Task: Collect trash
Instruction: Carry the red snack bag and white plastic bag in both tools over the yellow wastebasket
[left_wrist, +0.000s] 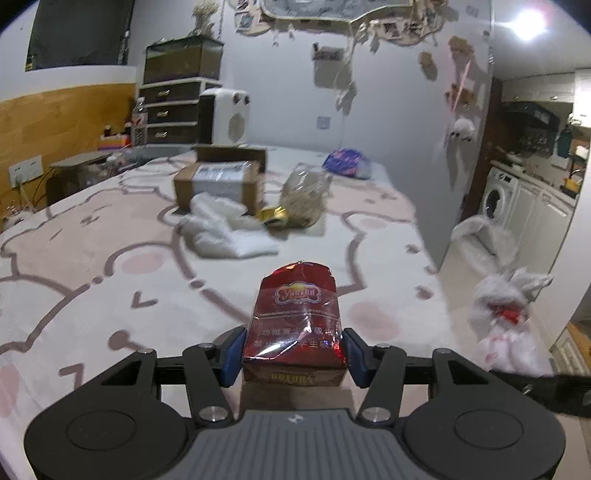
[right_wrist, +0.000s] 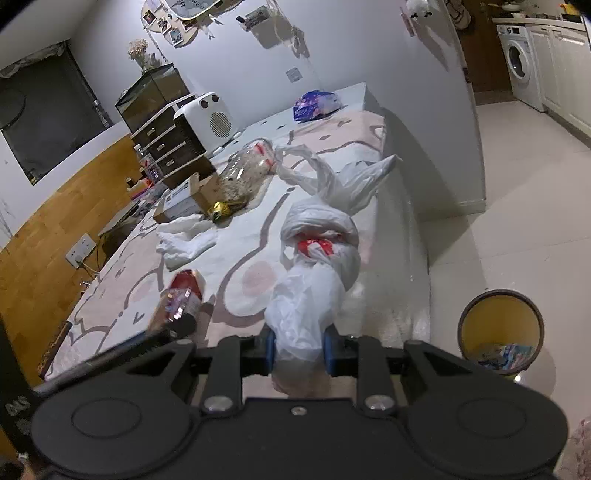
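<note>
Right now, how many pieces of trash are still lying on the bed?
5: cardboard box, white plastic, gold wrapper, clear plastic bottle, blue-purple bag at the far end. More may be hidden.

Box (left_wrist: 221, 182) behind bottle (left_wrist: 304, 197) on bed (left_wrist: 92, 251)

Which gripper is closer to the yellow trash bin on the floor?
Right. The right gripper, shut on a white plastic bag, hangs at the bed's edge with the bin just off to its side. The left gripper, holding a red pack, is over the bed.

White wall (right_wrist: 424, 92), tiled floor (right_wrist: 517, 184), washing machine (right_wrist: 519, 62)
</note>
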